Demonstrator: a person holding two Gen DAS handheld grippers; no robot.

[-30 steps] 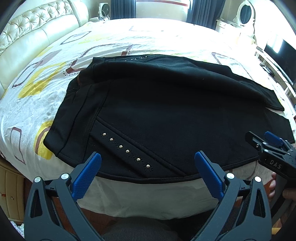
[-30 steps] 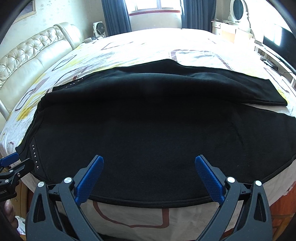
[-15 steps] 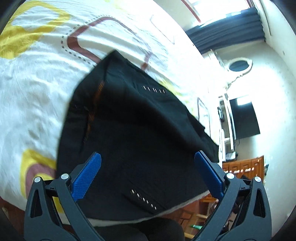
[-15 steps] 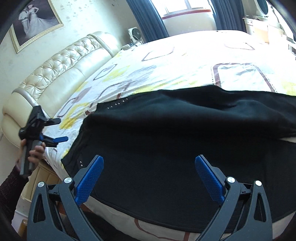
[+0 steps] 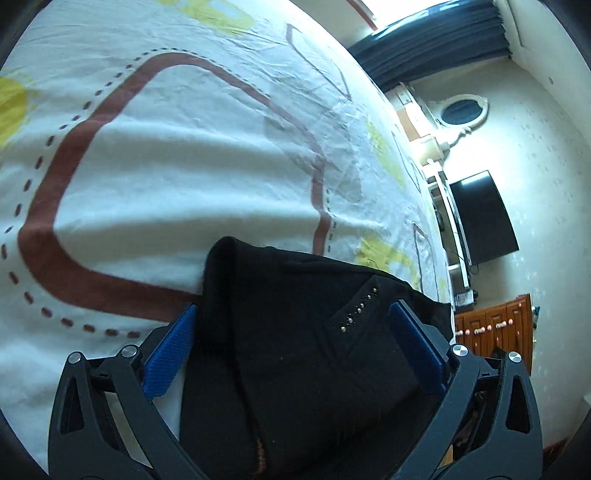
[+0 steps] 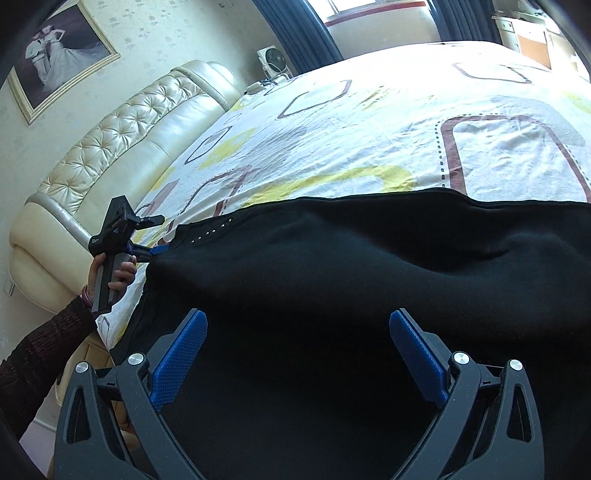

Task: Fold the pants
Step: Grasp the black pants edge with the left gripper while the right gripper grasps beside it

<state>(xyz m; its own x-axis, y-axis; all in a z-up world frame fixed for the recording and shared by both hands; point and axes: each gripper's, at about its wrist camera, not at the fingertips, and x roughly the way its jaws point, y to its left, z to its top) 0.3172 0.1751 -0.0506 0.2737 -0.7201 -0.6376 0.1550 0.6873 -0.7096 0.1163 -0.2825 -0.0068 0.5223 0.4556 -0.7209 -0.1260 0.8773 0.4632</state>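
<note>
Black pants (image 6: pixel 369 295) edge lies between left gripper (image 5: pixel 295 343) jaws, spread wide.

We see pants (image 6: pixel 369 295) spread across near part of bed (image 6: pixel 369 122), waist end at left. Left gripper (image 5: pixel 291 343) straddles waist corner, fabric between its jaws. Right gripper (image 6: pixel 298 350) hangs over pants' middle, jaws apart. Headboard (image 6: pixel 122 147) left of bed, fan (image 6: pixel 271 61) behind it, window (image 6: pixel 373 9) beyond far edge.
</note>
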